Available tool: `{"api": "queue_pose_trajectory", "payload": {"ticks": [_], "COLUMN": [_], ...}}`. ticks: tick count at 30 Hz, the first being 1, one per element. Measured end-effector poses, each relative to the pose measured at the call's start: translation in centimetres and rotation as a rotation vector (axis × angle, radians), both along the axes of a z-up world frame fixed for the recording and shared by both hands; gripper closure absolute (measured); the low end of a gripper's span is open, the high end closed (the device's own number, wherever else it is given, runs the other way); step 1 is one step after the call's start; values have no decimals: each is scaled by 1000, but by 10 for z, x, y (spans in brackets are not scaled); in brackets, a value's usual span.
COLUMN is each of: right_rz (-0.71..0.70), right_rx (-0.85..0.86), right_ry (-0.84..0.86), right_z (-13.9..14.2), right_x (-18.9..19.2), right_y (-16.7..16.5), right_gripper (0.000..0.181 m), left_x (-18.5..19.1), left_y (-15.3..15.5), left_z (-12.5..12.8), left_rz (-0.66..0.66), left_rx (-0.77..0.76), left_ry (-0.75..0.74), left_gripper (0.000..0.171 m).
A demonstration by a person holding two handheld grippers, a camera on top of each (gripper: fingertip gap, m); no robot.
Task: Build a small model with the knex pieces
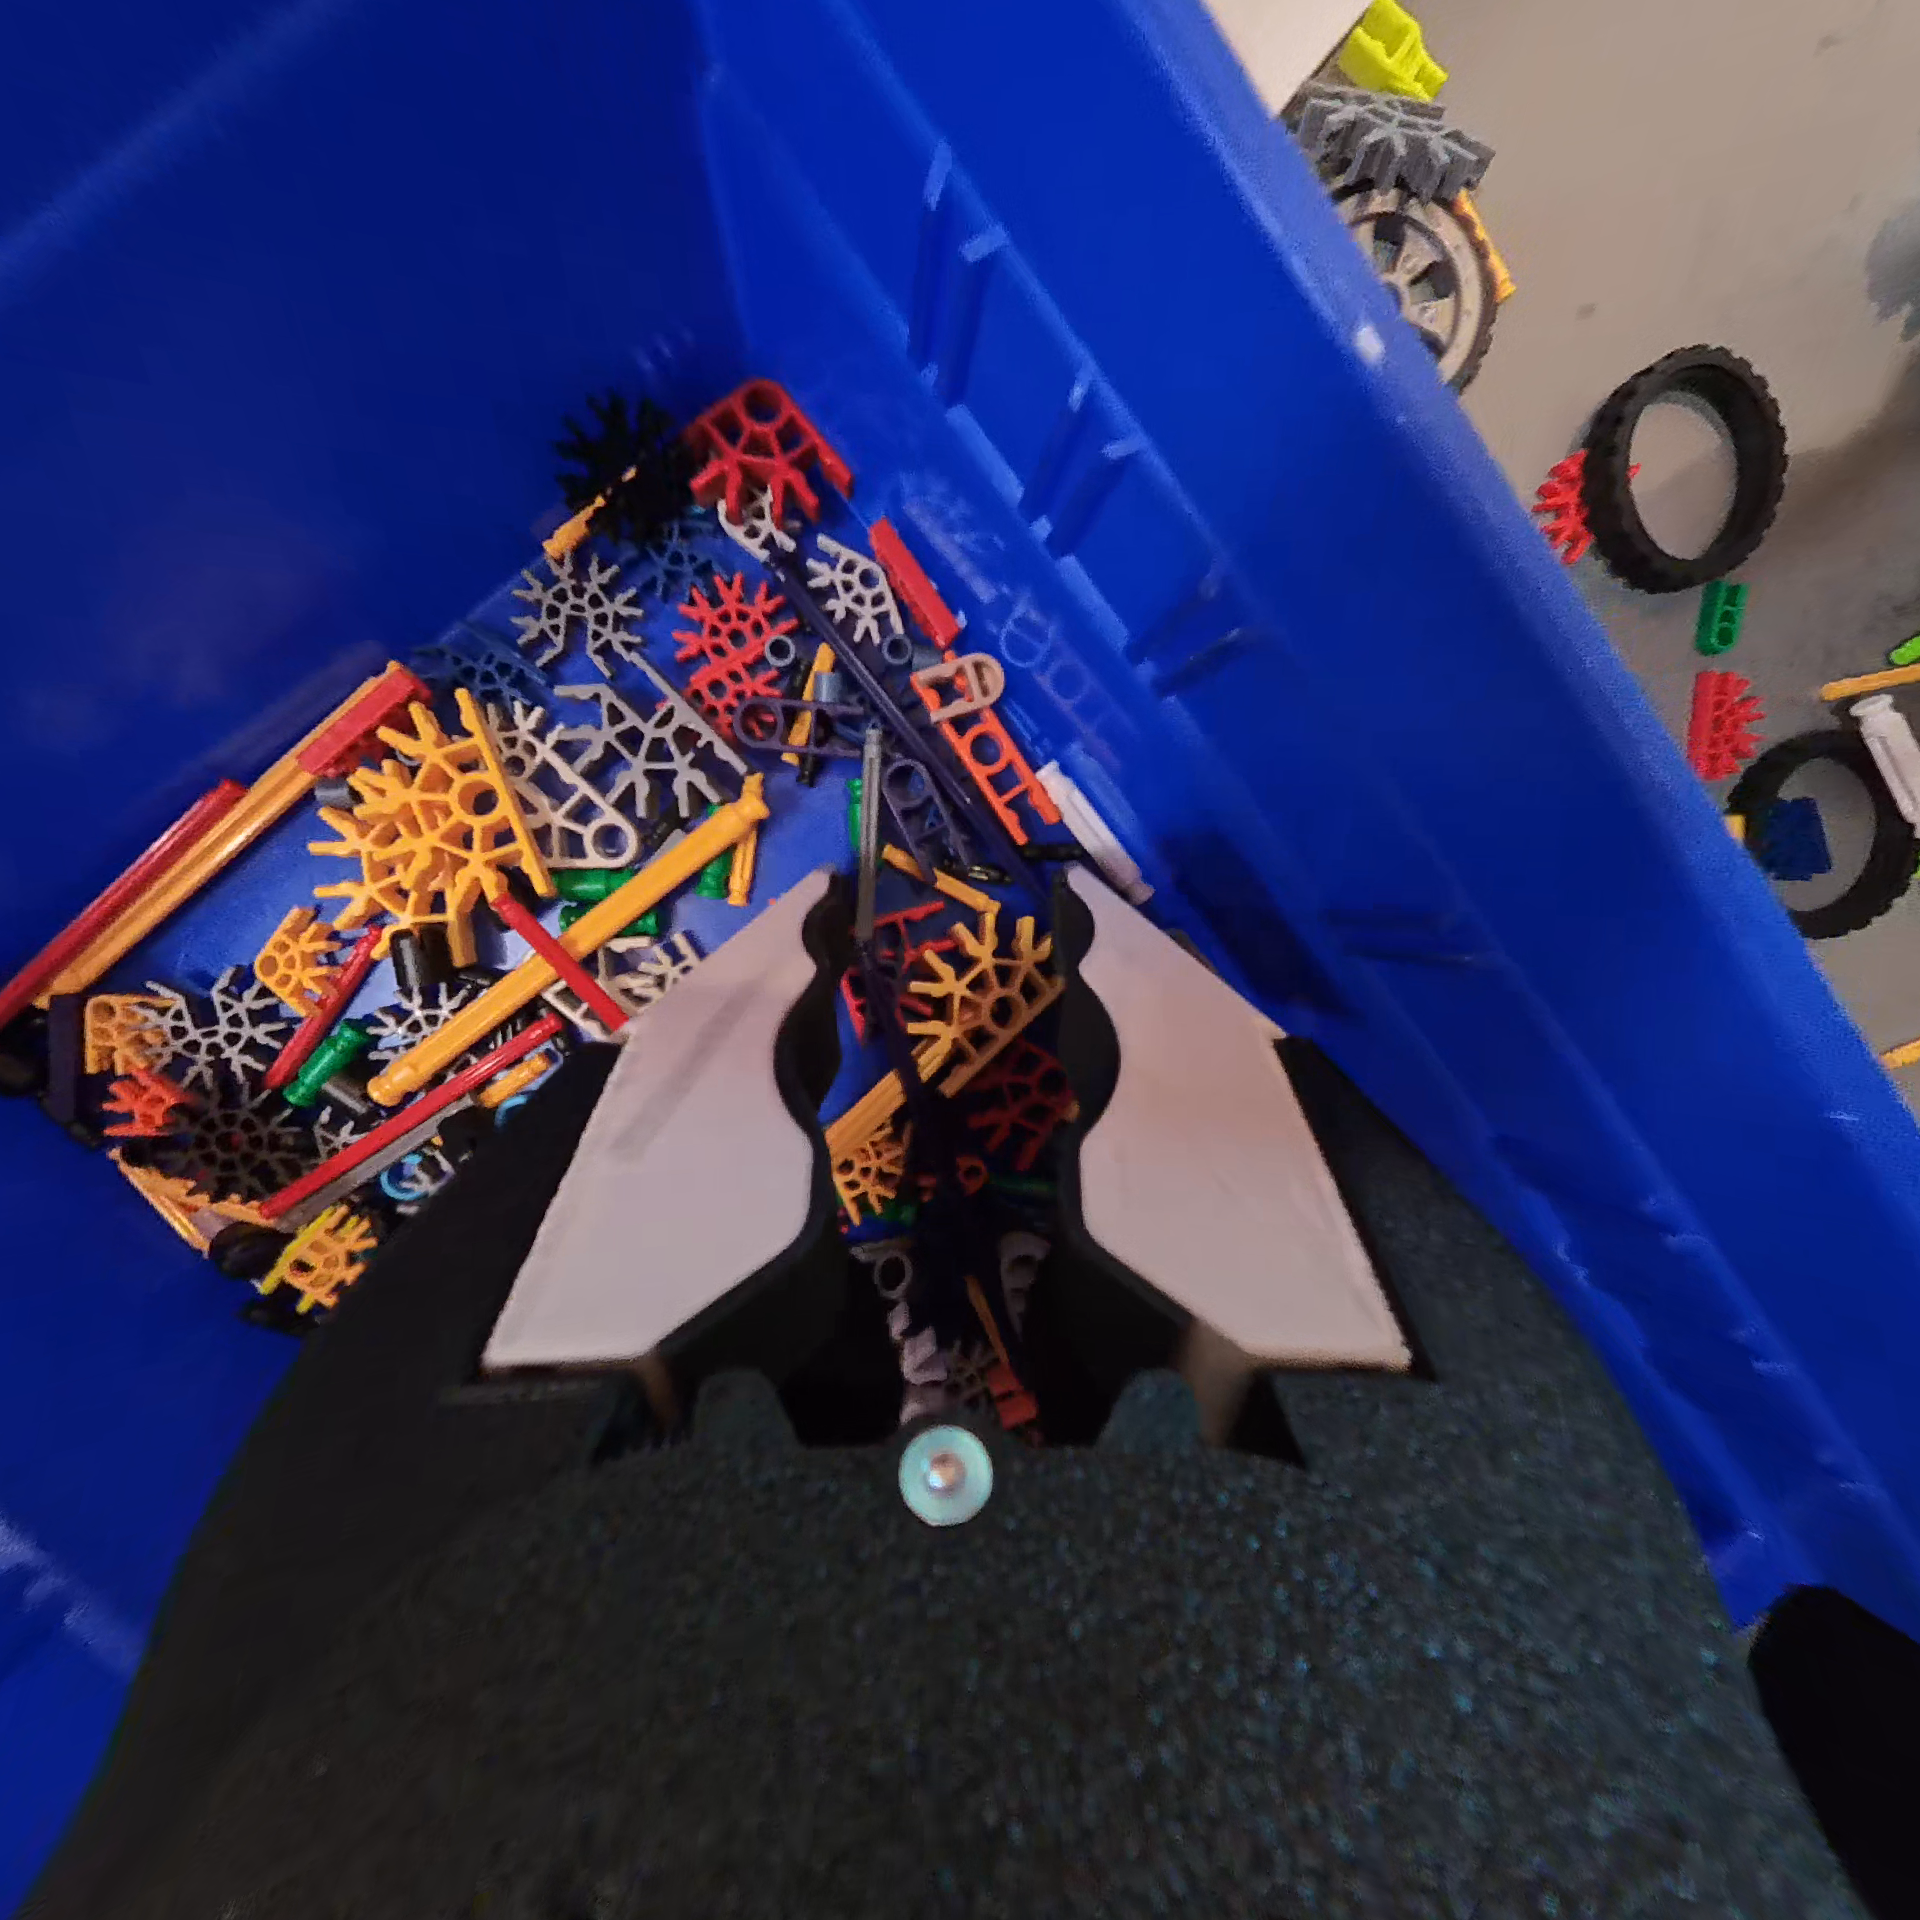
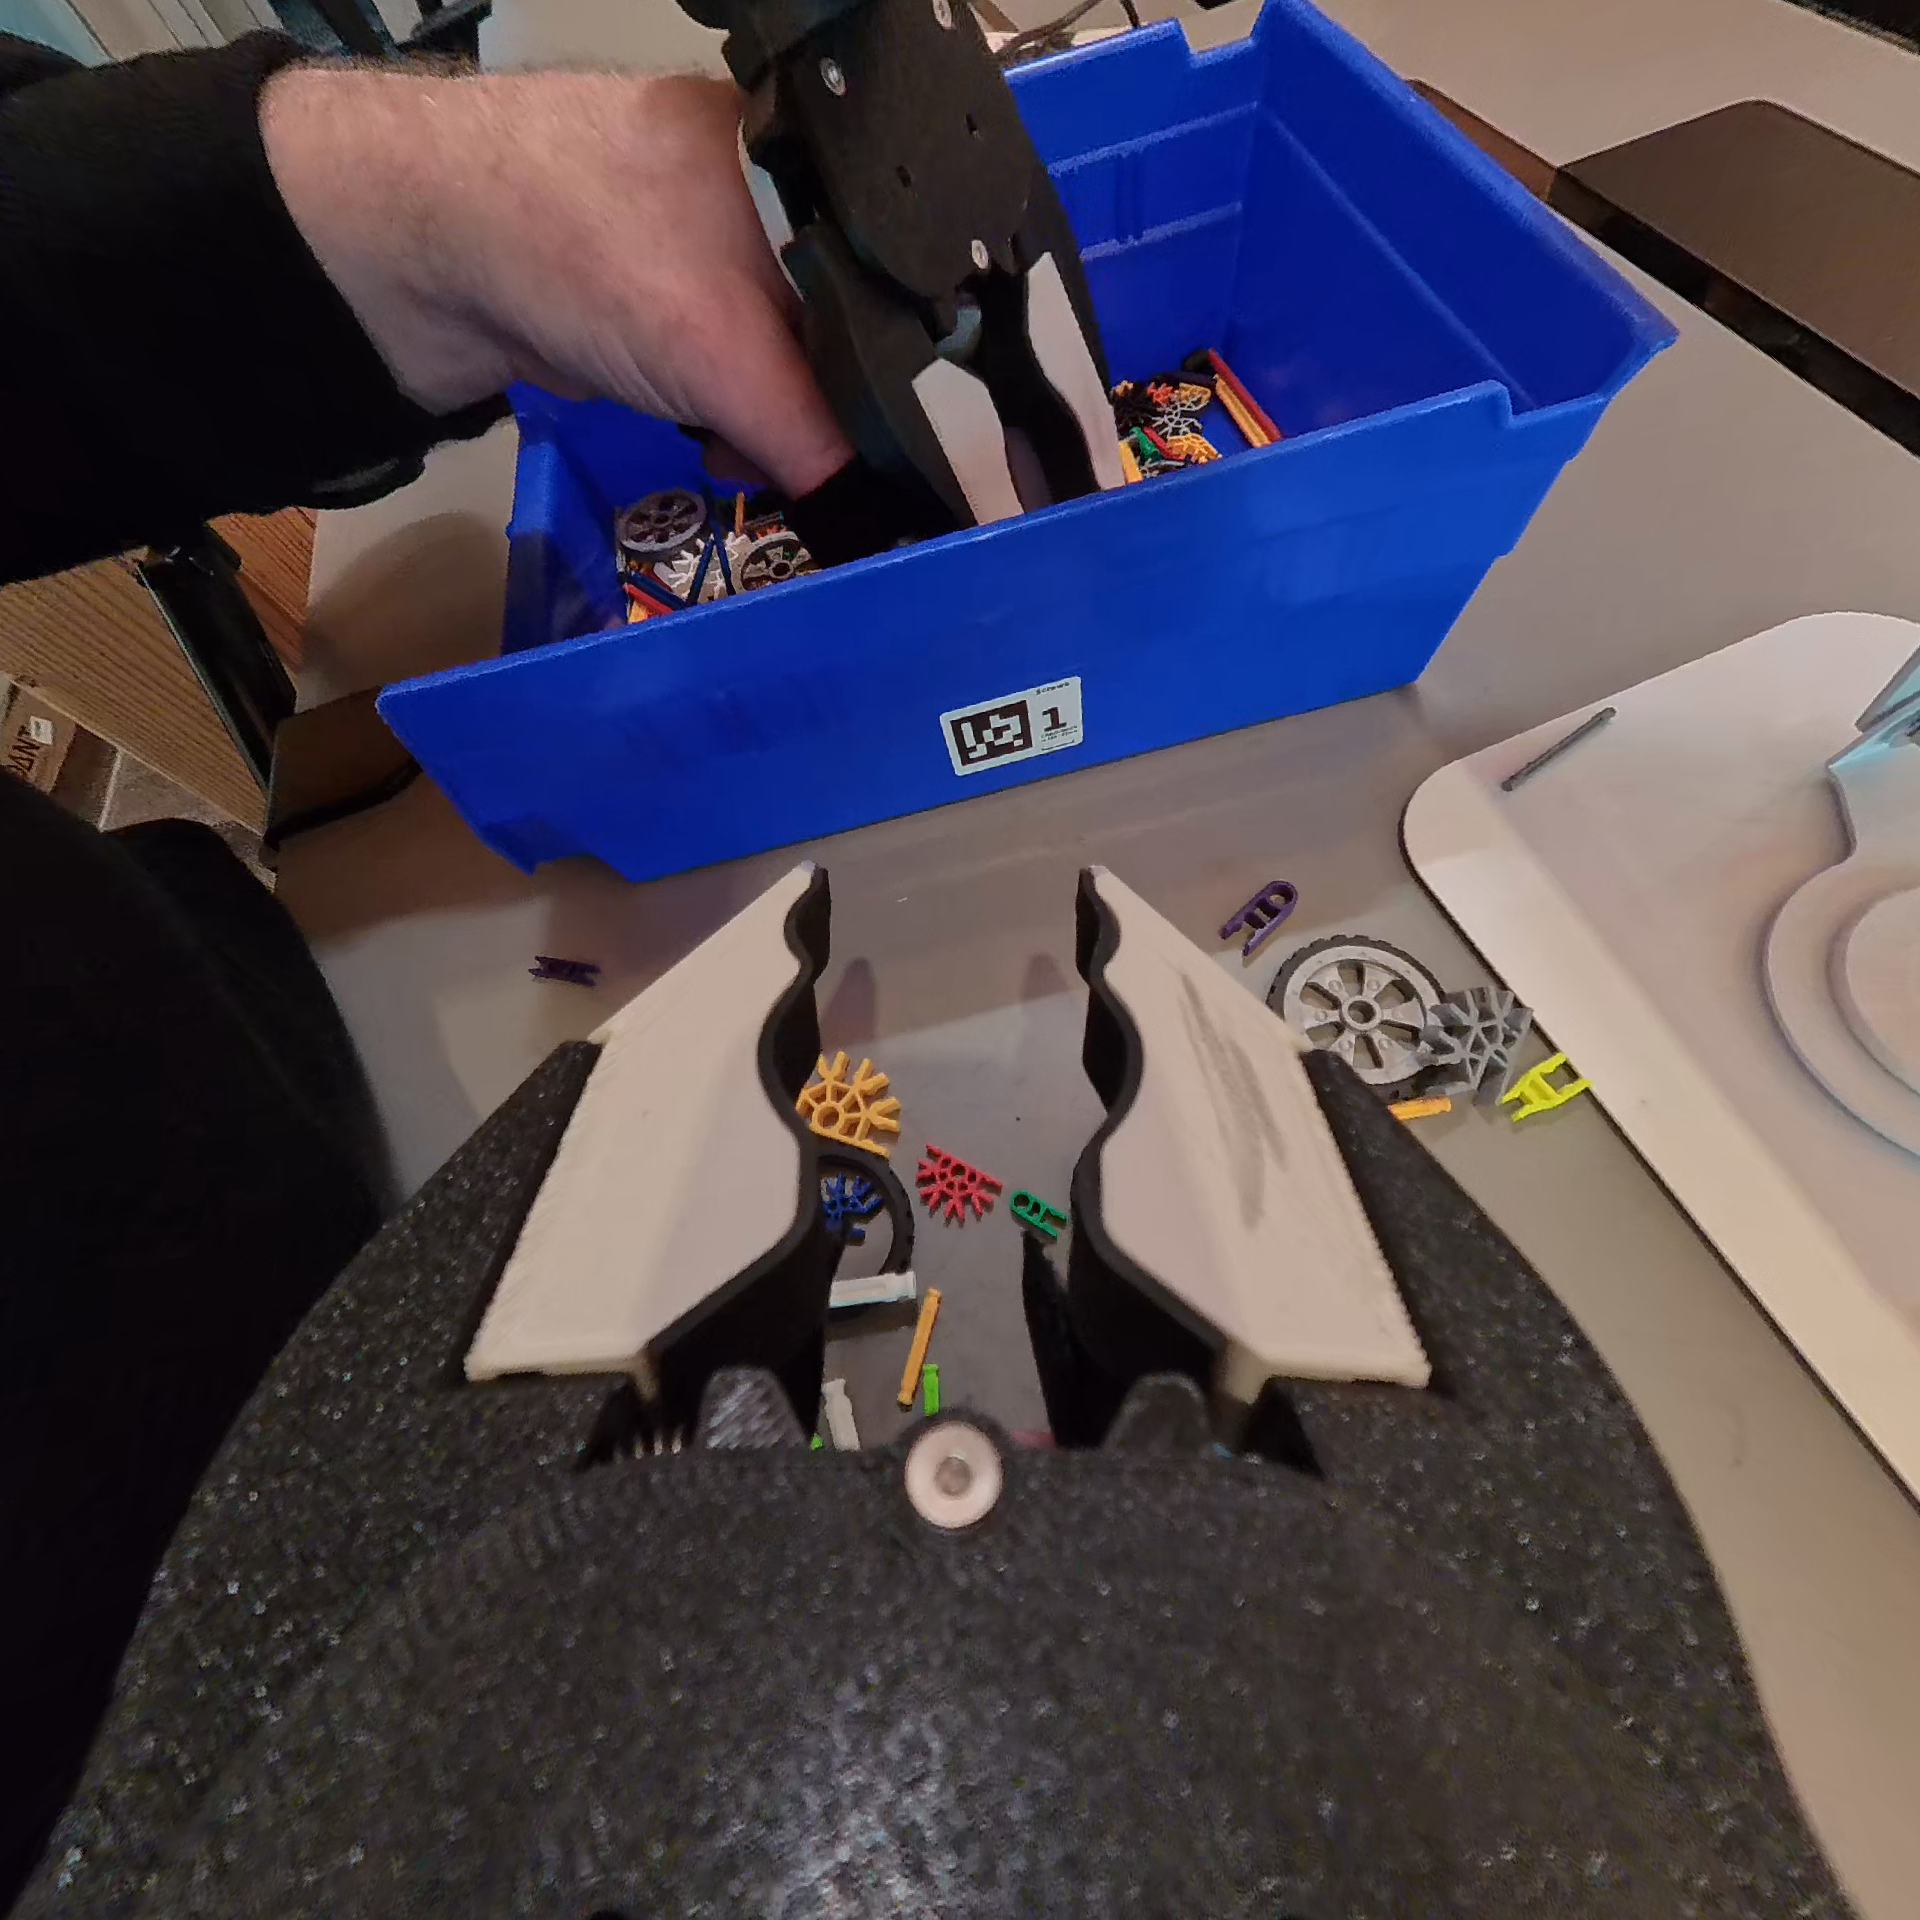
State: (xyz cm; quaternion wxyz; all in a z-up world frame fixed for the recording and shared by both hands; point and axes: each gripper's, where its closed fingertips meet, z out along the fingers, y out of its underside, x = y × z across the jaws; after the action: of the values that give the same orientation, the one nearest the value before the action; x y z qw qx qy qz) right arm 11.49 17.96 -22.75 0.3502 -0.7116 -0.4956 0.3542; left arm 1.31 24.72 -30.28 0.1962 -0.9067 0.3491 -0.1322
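Note:
My left gripper (image 1: 943, 894) is open inside a blue bin (image 1: 416, 260), low over a heap of plastic construction-toy pieces. A yellow snowflake connector (image 1: 987, 987) and a thin dark rod (image 1: 869, 821) lie in the gap between its jaws; nothing is gripped. The right wrist view shows that gripper (image 2: 1023, 468) reaching down into the bin (image 2: 1143, 623), held by a hand (image 2: 540, 239). My right gripper (image 2: 951, 883) is open and empty above the table in front of the bin. Below it lie a yellow connector (image 2: 847, 1107), a red connector (image 2: 956, 1184) and a green clip (image 2: 1037, 1214).
A grey wheel (image 2: 1351, 1013), a purple clip (image 2: 1259, 914) and a lime clip (image 2: 1548, 1086) lie to the right. A white board (image 2: 1662, 935) with a grey rod (image 2: 1556, 748) sits at the far right. A black tyre (image 1: 1683, 478) lies outside the bin. The green clip (image 2: 1037, 1214) lies some 9 cm from my right tips, 15 cm from my left tips. The left camera catches it too, in the left wrist view (image 1: 1720, 615).

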Motion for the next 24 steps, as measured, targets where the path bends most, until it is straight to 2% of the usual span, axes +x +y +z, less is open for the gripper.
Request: {"api": "queue_pose_trajectory", "payload": {"ticks": [7,16,20,24], "right_rz": [5,12,17,18], "right_rx": [4,5,8,6], "right_ry": [6,5,5,2], "right_z": [2,2,2,2], "right_x": [-4,-8,-10,-11], "right_y": [0,-2,-4,-6], "right_gripper": [134,134,134,134], "left_x": [-7,1,4,-1], "left_y": [-4,-32,-43,-41], "left_z": [0,1,2,4], "left_rz": [20,-90,-106,-75], "left_rx": [-11,-22,-49,-39], "left_ry": [10,5,-14,-19], "left_gripper": [133,161,161,154]}}
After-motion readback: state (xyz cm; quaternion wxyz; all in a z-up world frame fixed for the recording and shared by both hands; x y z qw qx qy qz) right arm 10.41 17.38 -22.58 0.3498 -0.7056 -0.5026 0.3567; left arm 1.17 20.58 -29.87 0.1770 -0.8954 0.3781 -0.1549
